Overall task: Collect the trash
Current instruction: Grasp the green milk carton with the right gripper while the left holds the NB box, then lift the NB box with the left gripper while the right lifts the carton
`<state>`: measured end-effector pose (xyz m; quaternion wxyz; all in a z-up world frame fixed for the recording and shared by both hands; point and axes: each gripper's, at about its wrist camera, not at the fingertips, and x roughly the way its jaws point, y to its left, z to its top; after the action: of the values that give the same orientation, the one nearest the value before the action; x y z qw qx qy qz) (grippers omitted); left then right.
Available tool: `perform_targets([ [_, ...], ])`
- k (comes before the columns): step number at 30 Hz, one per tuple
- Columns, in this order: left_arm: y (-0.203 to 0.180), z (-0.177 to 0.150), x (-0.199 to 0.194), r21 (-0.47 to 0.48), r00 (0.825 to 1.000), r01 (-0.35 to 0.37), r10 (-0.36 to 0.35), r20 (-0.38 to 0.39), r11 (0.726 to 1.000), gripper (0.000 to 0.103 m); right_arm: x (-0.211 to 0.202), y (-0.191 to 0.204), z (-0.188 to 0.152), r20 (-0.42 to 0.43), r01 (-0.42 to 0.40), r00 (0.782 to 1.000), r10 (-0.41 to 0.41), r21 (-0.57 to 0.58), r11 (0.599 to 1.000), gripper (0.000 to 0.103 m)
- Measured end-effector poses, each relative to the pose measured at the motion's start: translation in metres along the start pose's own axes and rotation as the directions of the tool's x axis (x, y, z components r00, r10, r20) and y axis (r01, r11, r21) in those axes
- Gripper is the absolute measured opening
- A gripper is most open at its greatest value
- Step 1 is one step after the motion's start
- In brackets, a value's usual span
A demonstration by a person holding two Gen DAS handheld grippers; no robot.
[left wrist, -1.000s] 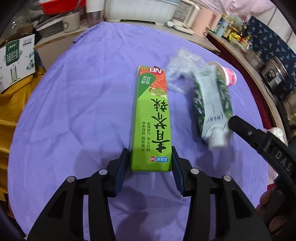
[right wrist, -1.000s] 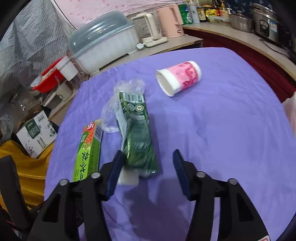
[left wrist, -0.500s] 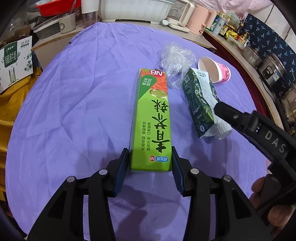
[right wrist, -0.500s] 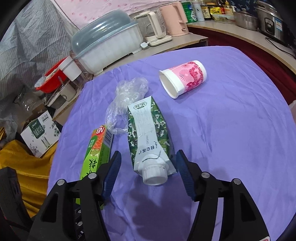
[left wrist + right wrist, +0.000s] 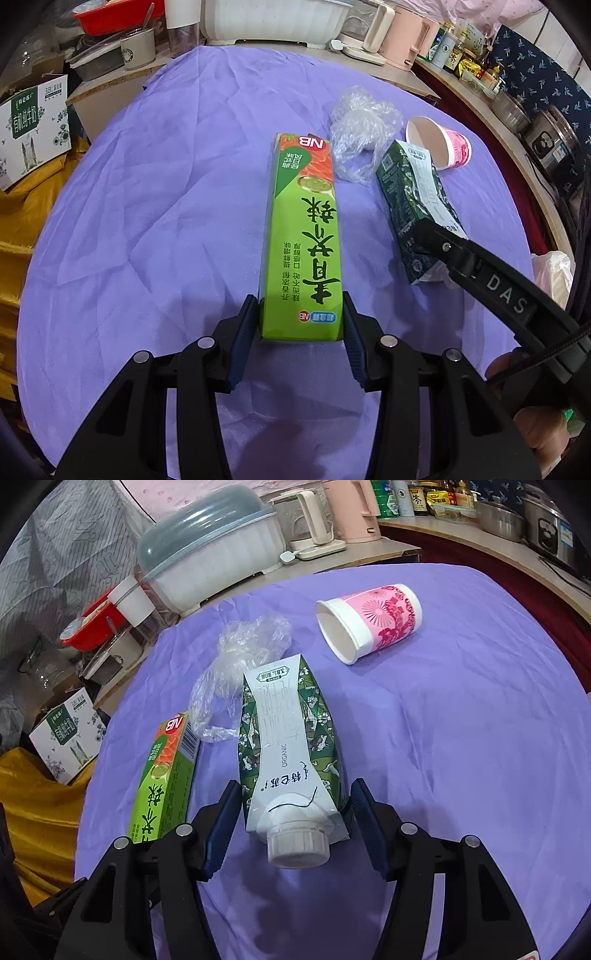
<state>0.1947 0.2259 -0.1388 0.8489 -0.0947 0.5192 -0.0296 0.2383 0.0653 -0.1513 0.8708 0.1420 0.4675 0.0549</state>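
Note:
A long green toothpaste box (image 5: 301, 236) lies on the purple tablecloth (image 5: 166, 221), and my left gripper (image 5: 301, 332) is shut on its near end. A green and white milk carton (image 5: 284, 738) lies flat to its right, cap towards me. My right gripper (image 5: 295, 788) straddles the cap end with its jaws closing, and a thin gap still shows at the right pad. The left wrist view shows the carton (image 5: 410, 199) under a right finger (image 5: 461, 254). Crumpled clear plastic wrap (image 5: 243, 653) and a tipped pink paper cup (image 5: 376, 620) lie beyond.
A white covered dish rack (image 5: 214, 565) and kettles stand past the table's far edge. A printed cardboard box (image 5: 29, 122) and yellow cloth (image 5: 22, 221) sit off the left side. A white plastic bag (image 5: 554, 269) hangs at the right, beside a counter with pots.
The carton, earlier blurred against the right gripper's left finger, now lies flat with its white face up between wider jaws. The right gripper has come down around its cap end. The left gripper is unchanged.

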Motion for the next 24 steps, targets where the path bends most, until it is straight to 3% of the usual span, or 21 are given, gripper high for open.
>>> perform_targets([
  [14,-0.040,0.000,-0.054,0.060,0.994,0.050,-0.055,0.091,0.997,0.037,-0.088,-0.029,-0.003,0.132,0.000,0.991,-0.003,0.024,1.000,0.057],
  [24,-0.089,-0.015,-0.091,0.135,0.985,0.084,-0.103,0.137,0.987,0.037,-0.158,-0.070,-0.011,0.248,-0.008,0.969,-0.012,0.080,0.997,0.057],
])
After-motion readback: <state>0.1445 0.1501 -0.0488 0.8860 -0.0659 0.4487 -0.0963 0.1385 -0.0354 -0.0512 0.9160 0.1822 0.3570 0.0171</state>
